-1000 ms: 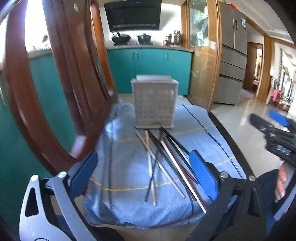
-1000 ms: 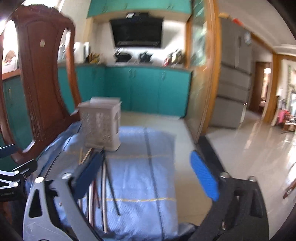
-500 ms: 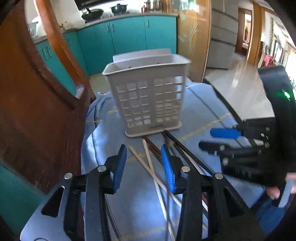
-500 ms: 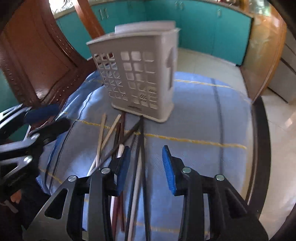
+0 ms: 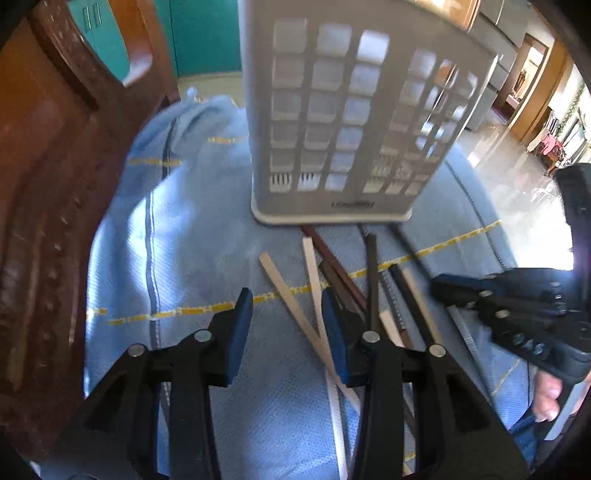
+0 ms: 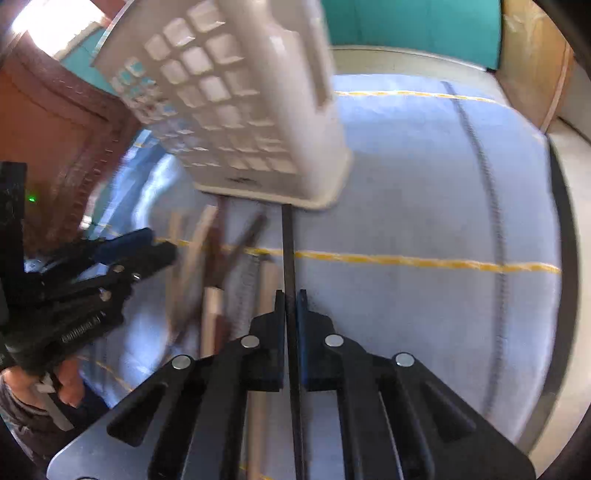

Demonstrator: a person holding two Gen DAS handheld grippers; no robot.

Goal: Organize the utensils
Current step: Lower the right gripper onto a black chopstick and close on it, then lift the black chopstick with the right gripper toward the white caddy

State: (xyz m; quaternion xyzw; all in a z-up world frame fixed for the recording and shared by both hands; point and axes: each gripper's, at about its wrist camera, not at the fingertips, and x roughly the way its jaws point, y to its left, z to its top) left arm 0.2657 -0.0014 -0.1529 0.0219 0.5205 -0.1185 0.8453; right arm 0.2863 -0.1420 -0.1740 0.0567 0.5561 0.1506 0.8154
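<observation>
A small dark mark on the basket [image 5: 351,204] base rim; too blurred to read.

Blue cloth [image 5: 192,236], wooden chair [image 5: 48,177], teal cabinets [image 6: 406,26]

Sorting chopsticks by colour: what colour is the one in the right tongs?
Black chopstick, clearest in the right wrist view, clamped in the right tongs.

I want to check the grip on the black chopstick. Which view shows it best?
The right wrist view: the right tool is shut on the black chopstick, which runs straight up to the basket. The left wrist view shows that tool only side-on; its hold is hidden there.
</observation>
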